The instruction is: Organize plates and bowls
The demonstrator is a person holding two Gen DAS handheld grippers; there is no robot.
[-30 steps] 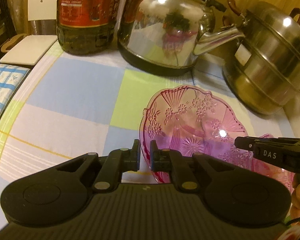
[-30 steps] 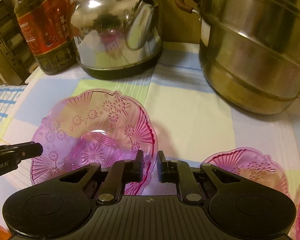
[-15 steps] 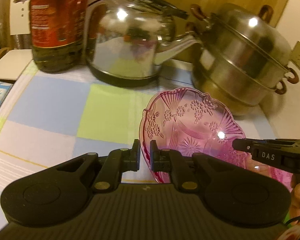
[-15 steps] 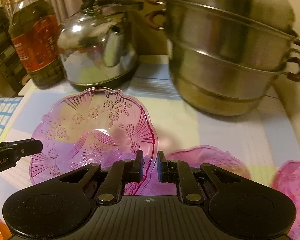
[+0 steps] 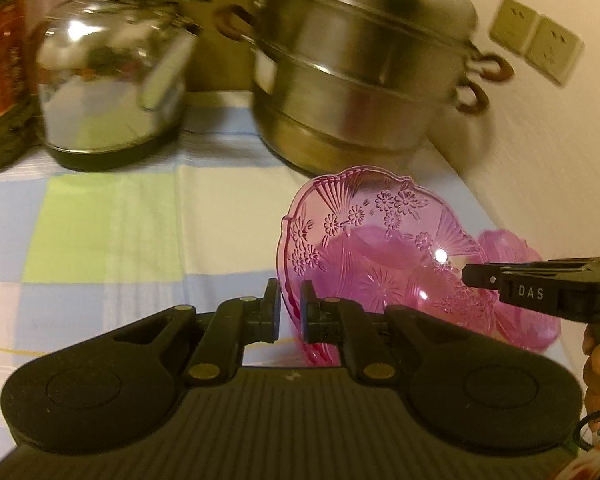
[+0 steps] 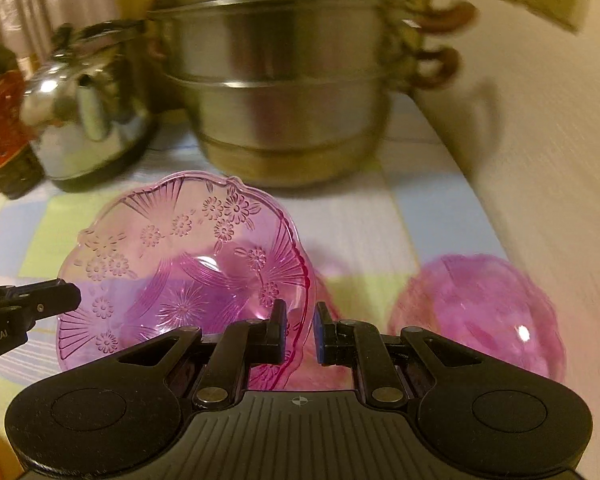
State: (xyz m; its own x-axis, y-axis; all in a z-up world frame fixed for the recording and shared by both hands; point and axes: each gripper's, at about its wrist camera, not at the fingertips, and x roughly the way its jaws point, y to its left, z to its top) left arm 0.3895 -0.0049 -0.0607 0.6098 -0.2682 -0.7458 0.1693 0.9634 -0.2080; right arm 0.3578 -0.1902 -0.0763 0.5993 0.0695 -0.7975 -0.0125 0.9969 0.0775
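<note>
Above the checked tablecloth (image 5: 108,220), near its right edge, both grippers pinch one pink translucent flower-embossed plastic bowl (image 6: 188,272): left gripper (image 5: 290,312) clamps its left rim, right gripper (image 6: 300,332) its right rim. Another pink bowl (image 6: 480,312) lies beside it.

The plate (image 6: 180,264) is clear pink, pressed with daisies, fan ribs and a starburst. Right of the black hand-held gripper (image 6: 299,330) sits a plain pink bowl (image 6: 476,312). Ahead, the tabletop (image 5: 108,232) cloth shows pale blue, lime and cream checks; the steamer pot (image 5: 360,80) and kettle (image 5: 108,80) shine silver.
</note>
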